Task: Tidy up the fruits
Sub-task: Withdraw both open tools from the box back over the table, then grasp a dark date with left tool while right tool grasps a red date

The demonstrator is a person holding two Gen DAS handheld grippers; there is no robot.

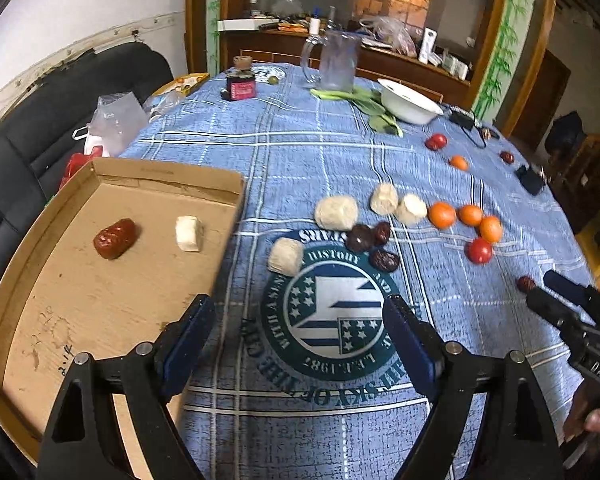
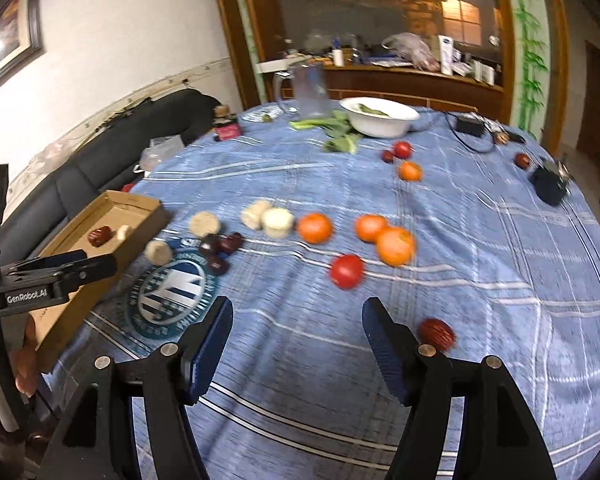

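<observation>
Cardboard tray (image 1: 112,300): stiff, light; set at the counter's (image 1: 300,152) left edge, holding one red date (image 1: 115,238) and one white piece (image 1: 189,233).
Oranges (image 2: 384,236): firm, round, liable to roll; best gripped across the middle.
Loose date (image 2: 437,334): small, wrinkled, just beside the right gripper (image 2: 298,320).
Fingers: both spread wide, nothing held; left gripper (image 1: 298,320).

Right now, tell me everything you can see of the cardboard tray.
The tray is a shallow, open box of plain brown cardboard with low upright walls and pen marks on its worn floor. It lies flat at the table's left edge, on the blue cloth, beside the dark sofa. Inside lie a red date and a white chunk, apart from each other. The open left tool hangs over its near right corner; whether it touches the tray is unclear.
</observation>
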